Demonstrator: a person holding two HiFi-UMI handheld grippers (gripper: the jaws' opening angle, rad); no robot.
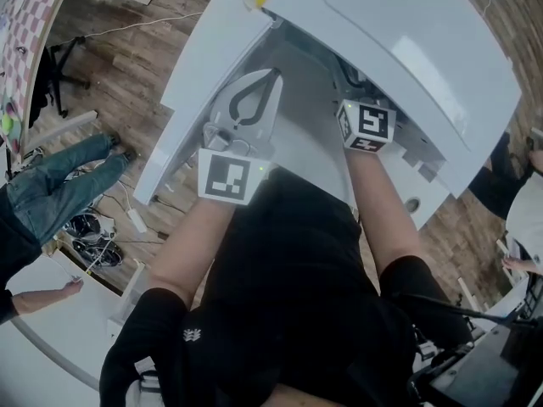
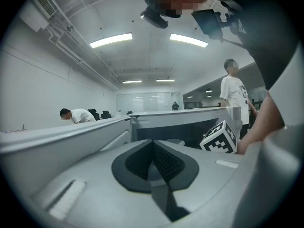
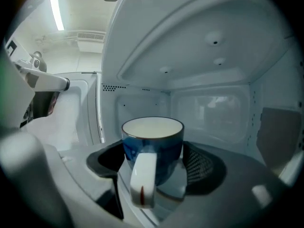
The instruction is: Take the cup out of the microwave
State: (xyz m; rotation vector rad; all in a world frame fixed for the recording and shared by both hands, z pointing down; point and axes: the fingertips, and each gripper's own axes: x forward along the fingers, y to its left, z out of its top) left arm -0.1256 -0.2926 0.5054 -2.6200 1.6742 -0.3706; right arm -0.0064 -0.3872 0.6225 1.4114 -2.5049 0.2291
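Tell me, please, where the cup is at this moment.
In the right gripper view the cup stands inside the open microwave, between the spread jaws of the right gripper, with its handle facing the camera.

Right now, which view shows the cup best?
The right gripper view: the cup stands upright between its jaws inside the microwave, handle toward the camera. The head and left gripper views show no clear cup.
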